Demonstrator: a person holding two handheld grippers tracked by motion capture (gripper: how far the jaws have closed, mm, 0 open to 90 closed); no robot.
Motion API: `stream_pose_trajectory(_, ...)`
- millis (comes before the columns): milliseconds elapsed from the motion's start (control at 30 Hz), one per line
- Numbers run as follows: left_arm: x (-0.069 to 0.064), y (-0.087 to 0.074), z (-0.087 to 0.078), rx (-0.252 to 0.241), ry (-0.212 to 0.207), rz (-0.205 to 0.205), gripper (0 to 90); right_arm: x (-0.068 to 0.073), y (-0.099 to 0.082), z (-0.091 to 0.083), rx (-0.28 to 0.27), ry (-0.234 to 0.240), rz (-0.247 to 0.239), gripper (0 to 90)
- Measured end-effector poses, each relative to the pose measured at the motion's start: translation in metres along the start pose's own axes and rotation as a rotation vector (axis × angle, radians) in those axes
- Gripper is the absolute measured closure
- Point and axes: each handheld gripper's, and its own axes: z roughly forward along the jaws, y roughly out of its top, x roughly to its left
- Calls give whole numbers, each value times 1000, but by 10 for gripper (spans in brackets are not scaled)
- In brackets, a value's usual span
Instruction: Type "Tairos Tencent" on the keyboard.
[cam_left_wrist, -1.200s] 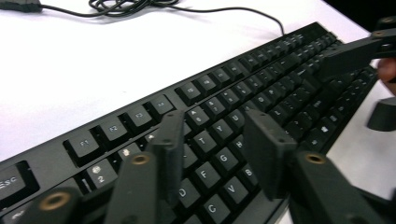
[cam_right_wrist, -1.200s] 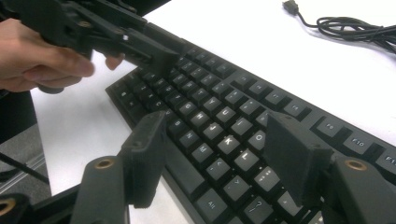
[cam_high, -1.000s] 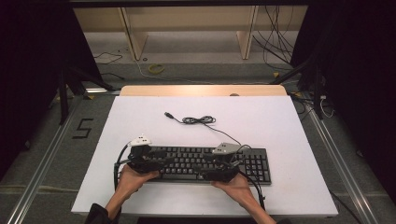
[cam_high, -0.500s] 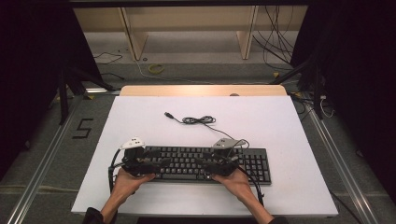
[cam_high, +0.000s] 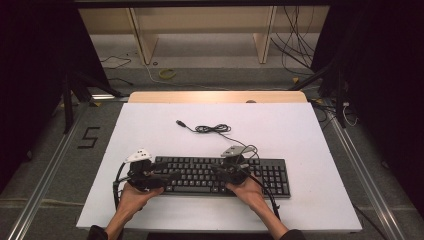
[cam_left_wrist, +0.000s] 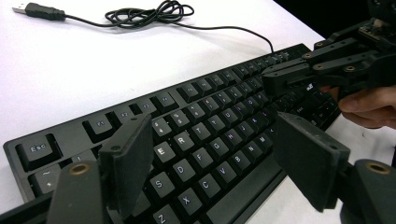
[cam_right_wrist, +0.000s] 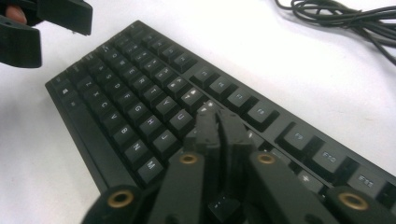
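The keyboard (cam_high: 220, 175) is seen lying flat on the white desk (cam_high: 300, 135), near its front edge and roughly centred, with its long side running left to right. At the left end of the keyboard, the left hand-held gripper (cam_high: 167, 176) is held by the person's left hand (cam_high: 134, 192); its jaws are spread wide over the letter keys at that end, as is shown in the left gripper view, and nothing is gripped between them. These jaws have just been opening. Behind the keyboard, a black cable (cam_high: 212, 129) is coiled loosely on the desk, and its USB plug (cam_high: 181, 123) is laid towards the left. Further right, over the middle of the keyboard, the right hand-held gripper (cam_high: 220, 168) is held by the right hand (cam_high: 247, 186). Its jaws are pressed together, tips pointed down at the keys; they have just been closing, and nothing is held between them. Whether the tips are touching a key cannot be told.
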Motion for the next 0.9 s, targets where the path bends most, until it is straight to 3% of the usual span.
stream_pose_trajectory(300,1,-4,-3,-2,7,13,292,-1,1,12,46,-18,2,900)
stream_pose_trajectory(900,0,-10,-11,-17,15,3,302,-1,-1,15,68,-18,-2,900)
